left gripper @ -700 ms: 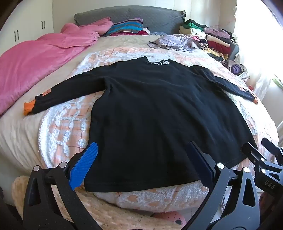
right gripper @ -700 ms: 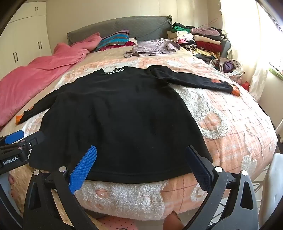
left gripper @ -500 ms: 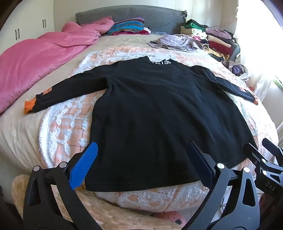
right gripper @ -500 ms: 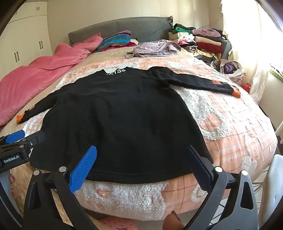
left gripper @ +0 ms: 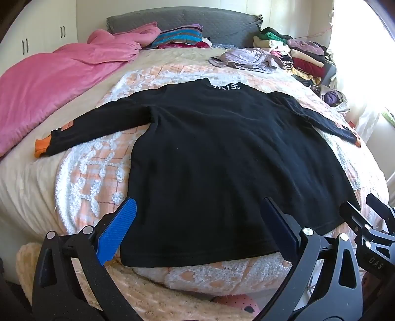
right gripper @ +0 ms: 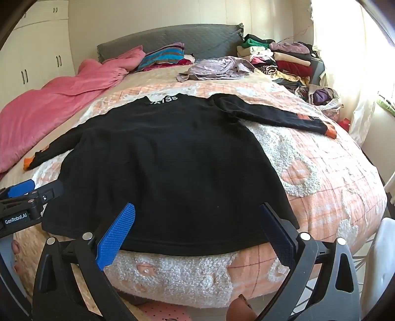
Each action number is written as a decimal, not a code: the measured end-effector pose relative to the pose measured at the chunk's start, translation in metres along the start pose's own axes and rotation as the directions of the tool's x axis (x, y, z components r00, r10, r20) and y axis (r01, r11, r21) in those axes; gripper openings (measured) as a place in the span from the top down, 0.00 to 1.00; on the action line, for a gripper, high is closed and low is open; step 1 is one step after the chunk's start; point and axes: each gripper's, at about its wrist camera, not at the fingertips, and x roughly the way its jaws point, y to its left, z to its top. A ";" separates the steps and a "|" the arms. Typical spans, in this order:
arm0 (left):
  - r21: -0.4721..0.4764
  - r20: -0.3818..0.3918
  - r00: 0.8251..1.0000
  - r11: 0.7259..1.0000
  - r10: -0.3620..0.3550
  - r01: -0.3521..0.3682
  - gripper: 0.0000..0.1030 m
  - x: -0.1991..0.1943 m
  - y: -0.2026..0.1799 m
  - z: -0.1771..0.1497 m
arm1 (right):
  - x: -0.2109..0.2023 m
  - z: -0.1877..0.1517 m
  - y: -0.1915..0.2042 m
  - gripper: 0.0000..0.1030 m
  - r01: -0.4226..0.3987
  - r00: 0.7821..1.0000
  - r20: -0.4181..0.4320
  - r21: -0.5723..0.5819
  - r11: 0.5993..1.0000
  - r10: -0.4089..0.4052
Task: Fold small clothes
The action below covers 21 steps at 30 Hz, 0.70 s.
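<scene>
A black long-sleeved sweater (left gripper: 217, 153) (right gripper: 163, 158) with white collar lettering and orange cuffs lies flat on the bed, both sleeves spread out and its hem at the near edge. My left gripper (left gripper: 197, 222) hovers open above the hem, nothing between its blue pads. My right gripper (right gripper: 197, 224) also stands open over the hem, further right, and holds nothing. Each gripper shows at the other view's edge: the right gripper (left gripper: 370, 237), the left gripper (right gripper: 24, 200).
The bed carries a peach and white fleece blanket (right gripper: 321, 177). A pink duvet (left gripper: 49, 84) lies at the left. A lilac garment (left gripper: 246, 58) and stacked folded clothes (right gripper: 284, 59) sit at the far right by the grey headboard (left gripper: 217, 22). White wardrobes (right gripper: 37, 49) stand left.
Both grippers have pulled back and risen a little from the bed, so the sweater sits slightly lower and farther in both views. The jaws stay wide open.
</scene>
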 end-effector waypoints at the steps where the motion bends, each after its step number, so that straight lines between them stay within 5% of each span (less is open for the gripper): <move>1: 0.000 -0.001 1.000 1.000 -0.002 0.002 0.09 0.001 0.001 0.001 | 0.000 0.000 0.000 0.04 0.001 1.000 0.002 0.000 1.000 -0.001; 21: 0.015 0.007 1.000 1.000 -0.004 0.004 0.09 0.003 0.000 0.003 | -0.001 0.000 0.002 0.04 0.006 1.000 0.002 -0.007 1.000 -0.006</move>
